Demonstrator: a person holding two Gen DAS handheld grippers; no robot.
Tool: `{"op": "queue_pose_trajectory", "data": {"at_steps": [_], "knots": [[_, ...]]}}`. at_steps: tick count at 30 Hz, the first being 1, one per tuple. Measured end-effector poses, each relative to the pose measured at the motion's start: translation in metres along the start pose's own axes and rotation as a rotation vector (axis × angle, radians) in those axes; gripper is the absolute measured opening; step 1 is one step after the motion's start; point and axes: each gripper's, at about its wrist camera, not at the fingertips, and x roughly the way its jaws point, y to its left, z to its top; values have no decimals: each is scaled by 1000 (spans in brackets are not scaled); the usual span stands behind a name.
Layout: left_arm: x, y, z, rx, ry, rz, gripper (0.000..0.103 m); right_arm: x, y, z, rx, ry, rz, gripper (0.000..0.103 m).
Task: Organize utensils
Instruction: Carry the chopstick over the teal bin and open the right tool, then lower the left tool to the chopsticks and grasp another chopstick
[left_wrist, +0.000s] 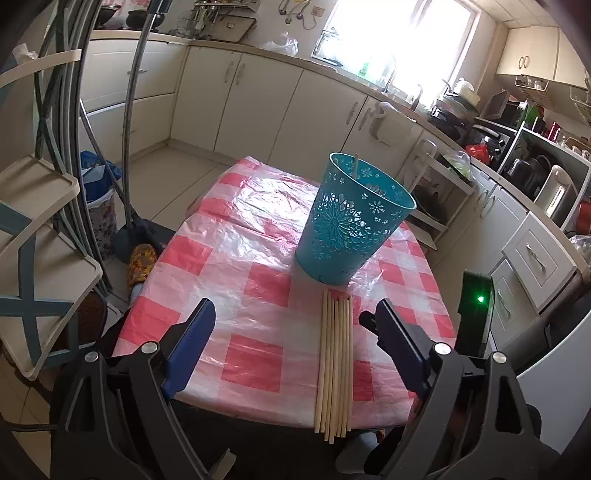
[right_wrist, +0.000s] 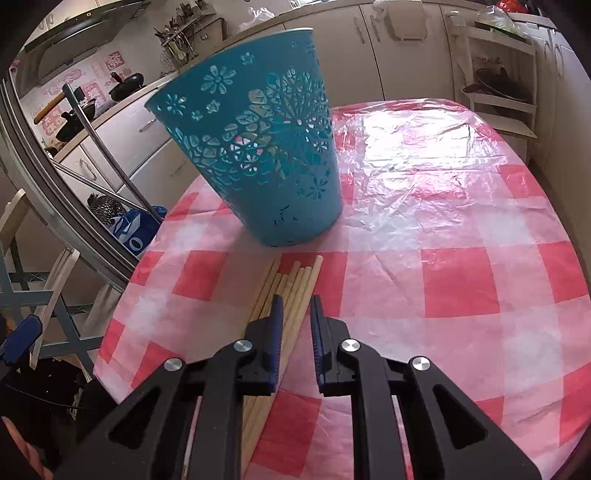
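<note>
The left tool is spread wide above the near edge of the desk, with nothing between its fingers. The right tool stands narrowly parted over the chopsticks, pinching nothing. The bundle of chopsticks lies flat on the checked cloth, overhanging the near edge. At 12 o'clock from the bundle, just beyond its far tips, stands the teal basket, upright, one stick inside.
</note>
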Motion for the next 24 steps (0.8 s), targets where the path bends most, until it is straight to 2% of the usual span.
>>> {"op": "queue_pose_trajectory", "data": {"at_steps": [9,13,17,22,24], "knots": [[7,5,-1,-11,18,10,86,19,12,-2,-77,33,-93,15],[8,5,-2,-11,22,14,86,19,6,-2,-89,47,-101,13],[11,4,-3,-3,31,20,86,17,8,-4,-156,64,-112,13],[29,-4,-7,69,90,42,87,16,10,-4,-279,110,-100,13],[46,-11,-10,120,125,65,87,15,4,-1,-281,118,-94,13]]}}
